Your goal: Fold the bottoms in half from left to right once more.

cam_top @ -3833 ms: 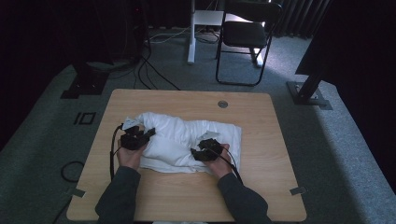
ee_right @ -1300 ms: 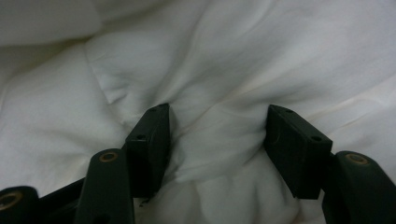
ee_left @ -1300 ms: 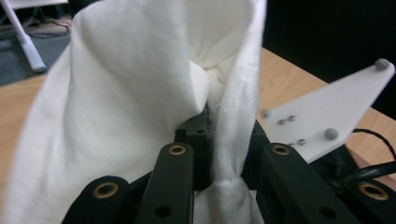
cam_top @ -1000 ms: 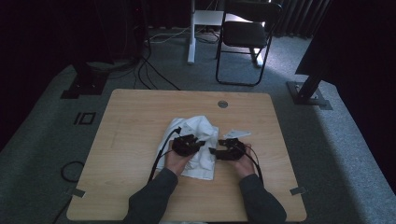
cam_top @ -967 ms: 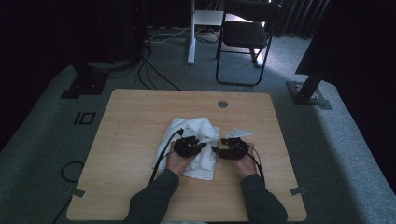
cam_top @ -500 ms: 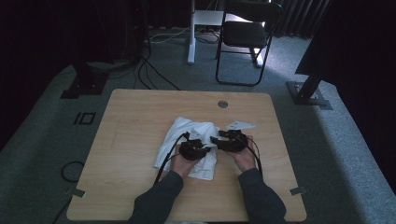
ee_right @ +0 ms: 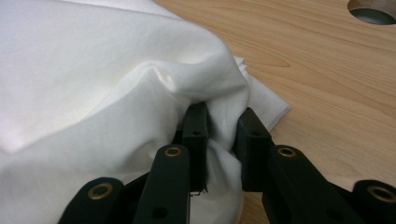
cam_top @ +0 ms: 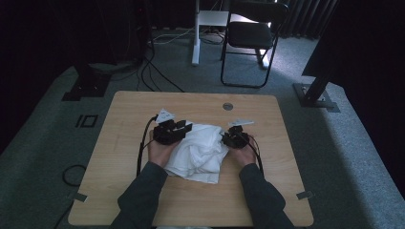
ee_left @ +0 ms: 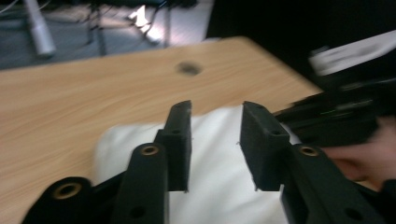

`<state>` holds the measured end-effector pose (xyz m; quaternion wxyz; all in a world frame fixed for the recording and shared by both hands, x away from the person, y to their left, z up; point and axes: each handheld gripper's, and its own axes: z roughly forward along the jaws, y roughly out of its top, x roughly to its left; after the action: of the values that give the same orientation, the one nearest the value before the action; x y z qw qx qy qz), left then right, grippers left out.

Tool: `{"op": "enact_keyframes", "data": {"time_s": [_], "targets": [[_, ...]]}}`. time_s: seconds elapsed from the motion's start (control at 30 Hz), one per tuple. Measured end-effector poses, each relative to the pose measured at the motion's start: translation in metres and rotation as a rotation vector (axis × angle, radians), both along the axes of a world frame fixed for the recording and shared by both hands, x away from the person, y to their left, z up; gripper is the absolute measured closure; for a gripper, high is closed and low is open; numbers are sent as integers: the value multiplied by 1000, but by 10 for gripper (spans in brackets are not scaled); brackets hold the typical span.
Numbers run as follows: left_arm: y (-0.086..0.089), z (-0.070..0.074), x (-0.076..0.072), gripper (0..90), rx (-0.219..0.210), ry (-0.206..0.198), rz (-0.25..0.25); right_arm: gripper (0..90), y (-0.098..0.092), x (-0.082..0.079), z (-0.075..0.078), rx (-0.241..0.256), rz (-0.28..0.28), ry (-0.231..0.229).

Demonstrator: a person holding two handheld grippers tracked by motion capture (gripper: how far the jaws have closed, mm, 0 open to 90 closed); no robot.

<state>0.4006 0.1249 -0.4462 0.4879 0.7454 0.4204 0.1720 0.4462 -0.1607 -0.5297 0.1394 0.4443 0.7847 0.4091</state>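
A crumpled white cloth [cam_top: 200,150] lies bunched in the middle of the wooden table [cam_top: 119,191]. My left gripper [cam_top: 174,130] is at the cloth's far left corner. In the left gripper view the left gripper [ee_left: 214,105] stands open just above the cloth [ee_left: 126,149], with nothing clamped between its jaws. My right gripper [cam_top: 234,138] is at the cloth's right edge. Close up, the right gripper [ee_right: 222,116] is shut on a raised fold of the cloth [ee_right: 93,70], near its edge. The other hand and its gripper [ee_left: 345,116] appear blurred at the right of the left gripper view.
A round cable hole [cam_top: 228,106] sits in the table near its far edge. Bare wood surrounds the cloth on all sides. Beyond the table stand a black chair [cam_top: 250,36] and a white post [cam_top: 196,33], with cables on the carpet.
The cloth, spread wide earlier, is now gathered into a bunch. In the last half second my left gripper moved left and away to the cloth's far corner; the right one barely moved.
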Motion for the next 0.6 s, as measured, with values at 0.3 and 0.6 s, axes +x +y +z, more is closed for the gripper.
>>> {"op": "enact_keyframes", "data": {"time_s": [0.3, 0.6], "targets": [[-22, -47, 13, 670, 160, 92, -61, 750, 1, 4, -7, -24, -2, 21], [-38, -69, 7, 671, 288, 66, -24, 601, -5, -3, 10, -66, -49, -26]]}}
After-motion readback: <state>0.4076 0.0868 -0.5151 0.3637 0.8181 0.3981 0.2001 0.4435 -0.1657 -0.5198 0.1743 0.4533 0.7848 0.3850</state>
